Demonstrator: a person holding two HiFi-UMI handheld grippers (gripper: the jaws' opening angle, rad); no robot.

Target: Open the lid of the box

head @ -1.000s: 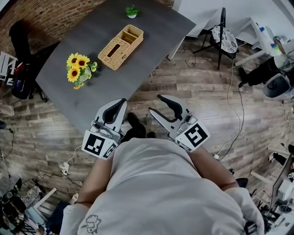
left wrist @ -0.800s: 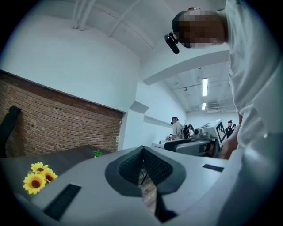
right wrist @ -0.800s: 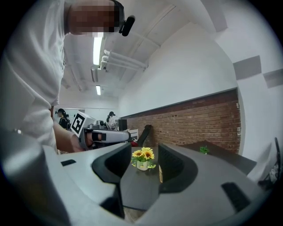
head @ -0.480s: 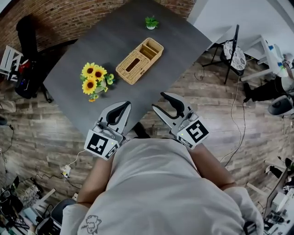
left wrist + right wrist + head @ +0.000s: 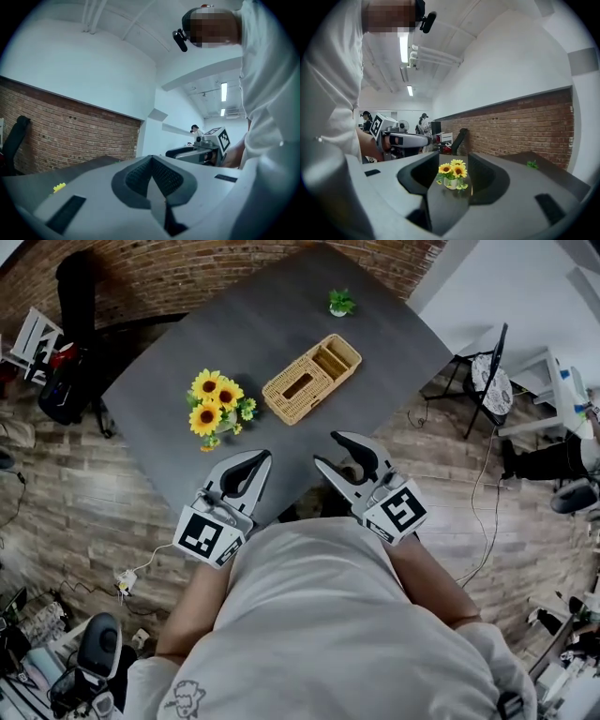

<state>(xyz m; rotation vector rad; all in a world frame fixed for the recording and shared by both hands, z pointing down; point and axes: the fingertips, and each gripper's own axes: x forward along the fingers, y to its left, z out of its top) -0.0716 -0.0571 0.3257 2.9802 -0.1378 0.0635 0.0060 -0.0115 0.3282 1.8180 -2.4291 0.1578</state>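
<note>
A woven wicker box (image 5: 311, 379) lies at the middle of the dark grey table (image 5: 272, 329); its lid has a slot, and open compartments sit at its far end. Both grippers hover over the table's near edge, well short of the box. My left gripper (image 5: 253, 465) has its fingertips together with nothing between them; in the left gripper view (image 5: 151, 159) the pads meet. My right gripper (image 5: 341, 454) stands open and empty. Between its jaws the right gripper view (image 5: 453, 164) shows only the sunflowers far off. The box does not appear in either gripper view.
A pot of sunflowers (image 5: 217, 404) (image 5: 452, 173) stands left of the box, a small green plant (image 5: 341, 302) (image 5: 531, 164) at the table's far end. A brick wall (image 5: 187, 268) backs the table. A folding chair (image 5: 487, 371) and cables lie on the wooden floor to the right.
The person has stepped toward the table: in the head view the table, box and flowers have slid nearer and rightward. Both grippers now reach over the table's near edge, jaws unchanged.
</note>
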